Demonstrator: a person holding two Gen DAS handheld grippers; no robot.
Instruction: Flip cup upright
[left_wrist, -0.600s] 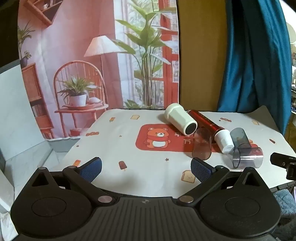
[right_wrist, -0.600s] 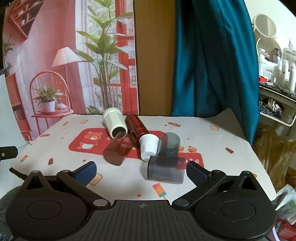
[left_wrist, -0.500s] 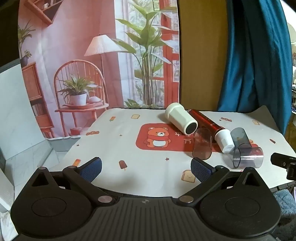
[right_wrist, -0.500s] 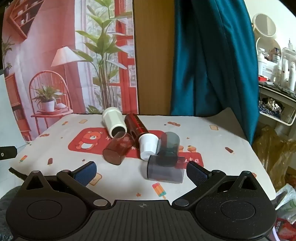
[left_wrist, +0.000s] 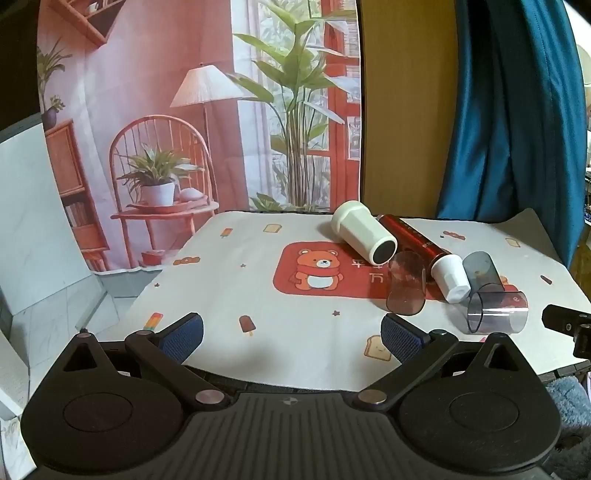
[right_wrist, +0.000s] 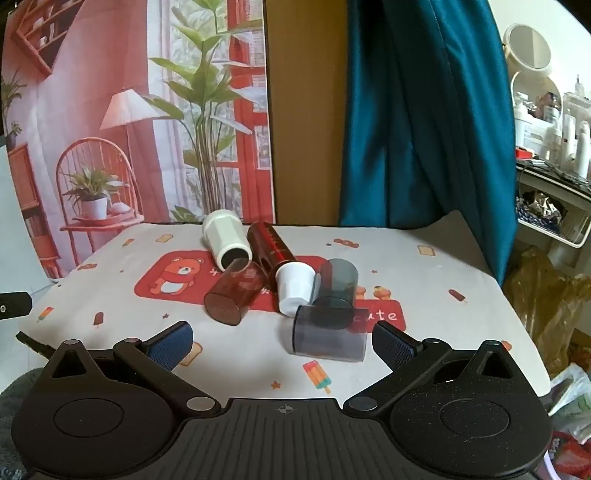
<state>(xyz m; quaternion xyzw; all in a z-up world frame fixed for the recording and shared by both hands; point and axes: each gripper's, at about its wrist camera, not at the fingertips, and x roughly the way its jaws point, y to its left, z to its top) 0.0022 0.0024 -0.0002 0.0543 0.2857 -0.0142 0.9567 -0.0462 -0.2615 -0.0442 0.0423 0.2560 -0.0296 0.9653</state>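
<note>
Right wrist view, both tools (right_wrist: 280, 339) (left_wrist: 291, 334) spread empty, six cups (right_wrist: 236, 291) lying on tablecloth (right_wrist: 424, 280).

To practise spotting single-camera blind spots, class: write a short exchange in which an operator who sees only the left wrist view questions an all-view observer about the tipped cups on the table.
Operator: Is the right gripper open? My view hides its jaws.
Observer: Yes. Its jaws are wide apart and empty, and they face the near grey cup, which lies on its side.
Operator: What lies past the table on that side?
Observer: A crumpled brown bag sits beside the table edge, below a white rack.
</note>
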